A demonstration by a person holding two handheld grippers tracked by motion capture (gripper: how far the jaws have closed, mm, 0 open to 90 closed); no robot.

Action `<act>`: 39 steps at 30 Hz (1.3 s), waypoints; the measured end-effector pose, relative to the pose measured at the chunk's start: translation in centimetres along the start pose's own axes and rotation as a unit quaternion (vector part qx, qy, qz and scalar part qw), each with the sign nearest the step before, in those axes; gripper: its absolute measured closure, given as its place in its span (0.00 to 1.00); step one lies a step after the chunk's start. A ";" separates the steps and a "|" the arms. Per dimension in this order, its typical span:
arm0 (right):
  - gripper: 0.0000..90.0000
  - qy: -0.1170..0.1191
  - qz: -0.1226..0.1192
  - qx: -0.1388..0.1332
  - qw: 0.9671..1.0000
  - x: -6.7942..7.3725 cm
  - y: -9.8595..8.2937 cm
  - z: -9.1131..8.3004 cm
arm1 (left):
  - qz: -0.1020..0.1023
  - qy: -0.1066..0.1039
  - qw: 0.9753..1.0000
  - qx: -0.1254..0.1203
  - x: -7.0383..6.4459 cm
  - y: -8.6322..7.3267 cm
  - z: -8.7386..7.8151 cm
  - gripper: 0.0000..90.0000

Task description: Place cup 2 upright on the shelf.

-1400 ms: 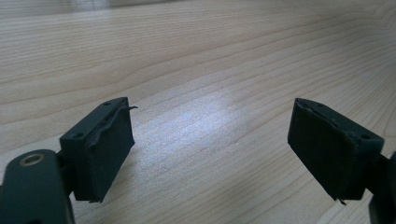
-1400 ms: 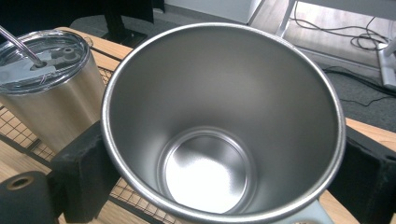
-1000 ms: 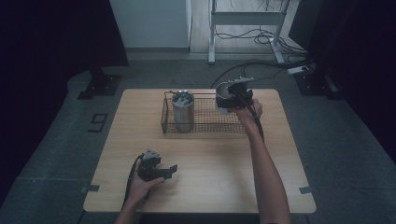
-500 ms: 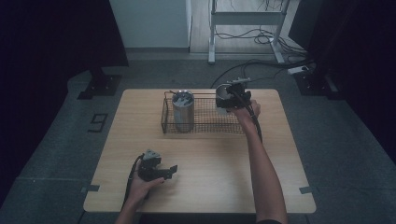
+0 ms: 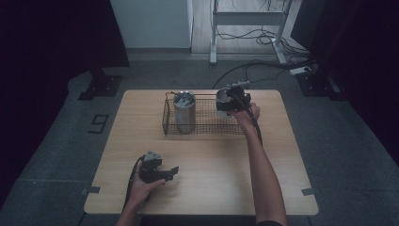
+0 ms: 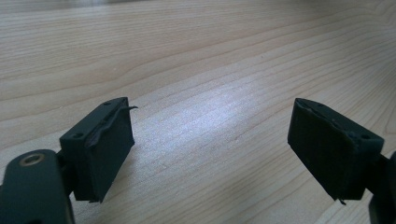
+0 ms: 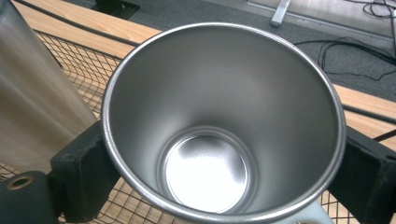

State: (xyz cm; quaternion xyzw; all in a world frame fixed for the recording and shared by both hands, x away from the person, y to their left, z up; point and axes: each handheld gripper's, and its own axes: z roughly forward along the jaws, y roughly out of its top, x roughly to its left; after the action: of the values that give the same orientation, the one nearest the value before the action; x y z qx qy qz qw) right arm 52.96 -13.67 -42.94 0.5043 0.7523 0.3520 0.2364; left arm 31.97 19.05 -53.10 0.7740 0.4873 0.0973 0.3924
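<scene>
A steel cup (image 7: 219, 116) stands mouth up between my right gripper's (image 7: 224, 172) jaws, which press on its sides. In the high view my right gripper (image 5: 231, 101) holds this cup (image 5: 222, 100) over the right end of a wire basket (image 5: 202, 132) at the back of the wooden table (image 5: 226, 179). A second, taller steel cup (image 5: 184, 113) stands upright in the basket's left part and shows beside the held one (image 7: 32, 93). My left gripper (image 5: 169, 172) rests near the table's front left, open, with bare wood between its jaws (image 6: 224, 144).
The basket's mesh (image 7: 88, 70) lies under and around the held cup. Cables (image 5: 263, 66) run over the grey floor behind the table, near a white frame (image 5: 249, 19). A black stand base (image 5: 99, 87) sits at the back left.
My right gripper has shifted slightly left and down with the steel cup, over the basket's right end. The left gripper has stayed in place.
</scene>
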 end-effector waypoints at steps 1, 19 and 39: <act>0.08 0.000 0.003 0.002 1.000 0.0 -0.1 0.2 | 0.001 0.000 1.000 0.001 0.0 0.0 0.0 0.16; 0.08 0.001 0.004 0.035 0.999 -0.3 -1.5 2.6 | 0.001 -0.002 1.000 0.009 0.1 -0.1 0.2 0.16; 0.08 -0.002 -0.010 0.071 0.997 -0.2 -2.4 4.2 | 0.000 -0.005 1.000 0.014 0.2 -0.1 0.3 0.16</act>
State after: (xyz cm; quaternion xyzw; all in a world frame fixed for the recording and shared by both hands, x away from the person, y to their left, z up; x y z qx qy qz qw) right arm 54.60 -13.19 -47.47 0.5128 0.7798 0.2948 0.2049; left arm 32.12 19.07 -53.45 0.7797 0.4867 0.0864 0.3844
